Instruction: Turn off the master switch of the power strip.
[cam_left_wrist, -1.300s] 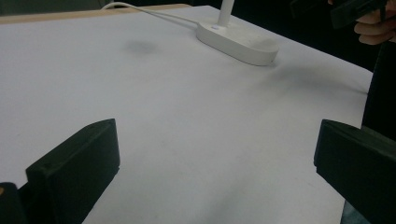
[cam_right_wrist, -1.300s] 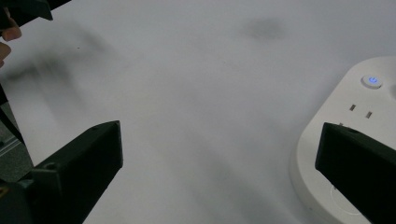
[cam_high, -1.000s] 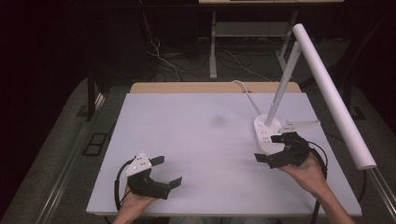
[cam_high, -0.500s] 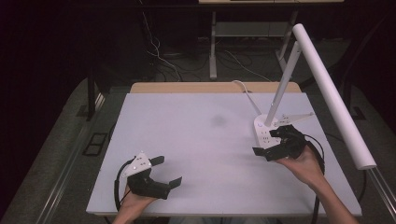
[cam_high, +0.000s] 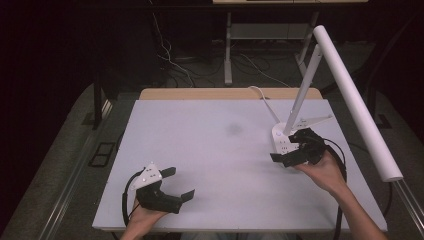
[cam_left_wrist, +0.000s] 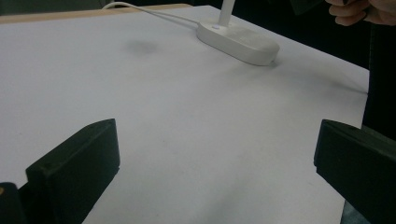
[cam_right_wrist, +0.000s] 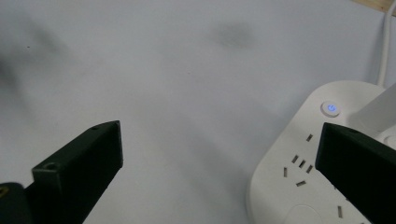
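Note:
A white desk lamp stands at the table's right, its base a power strip with sockets and a lit blue power button. Its stem leans up to a long white tube head. My right gripper is open just over the base's near edge, one jaw above the sockets, the other over bare table. My left gripper is open near the front left of the table, nothing between its jaws. The lamp base lies far ahead in the left gripper view.
A white sheet covers the table, with a faint grey smudge near the middle. The lamp's white cable runs off the back edge. A wooden strip borders the far side. Dark floor with cables lies beyond.
My right gripper has moved forward and left, from beside the lamp base to over its near edge. The left gripper has stayed put.

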